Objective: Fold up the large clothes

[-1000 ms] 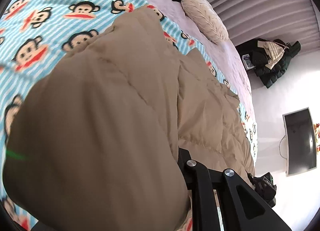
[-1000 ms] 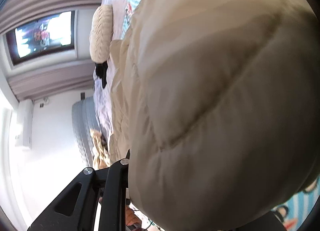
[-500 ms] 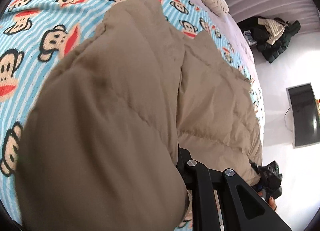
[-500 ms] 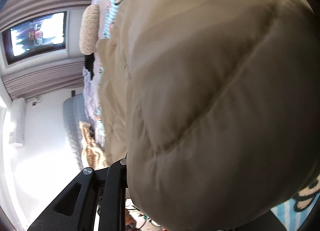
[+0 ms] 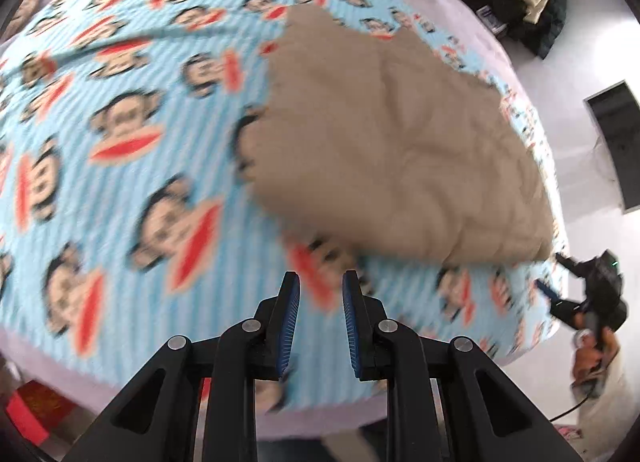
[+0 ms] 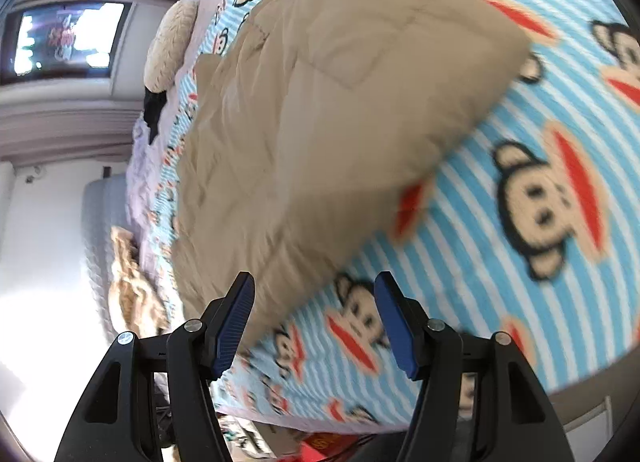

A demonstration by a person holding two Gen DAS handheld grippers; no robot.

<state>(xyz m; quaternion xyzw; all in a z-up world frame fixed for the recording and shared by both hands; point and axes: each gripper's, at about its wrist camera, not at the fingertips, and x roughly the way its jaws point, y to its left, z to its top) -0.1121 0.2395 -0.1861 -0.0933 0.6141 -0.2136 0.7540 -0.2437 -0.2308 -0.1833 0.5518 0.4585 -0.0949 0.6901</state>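
Where a second ago both tongs were buried in tan padding, the left gripper (image 5: pixel 317 304) and right gripper (image 6: pixel 314 316) now hang with their jaws apart and nothing between them, each off the near edge of the bed (image 5: pixel 120 221). The tan quilted coat (image 5: pixel 400 149) has been let go and lies doubled over on the monkey-print blanket (image 6: pixel 540 262), near that edge. That fold looks finished; another probably follows. No brand, label or lettering can be read anywhere.
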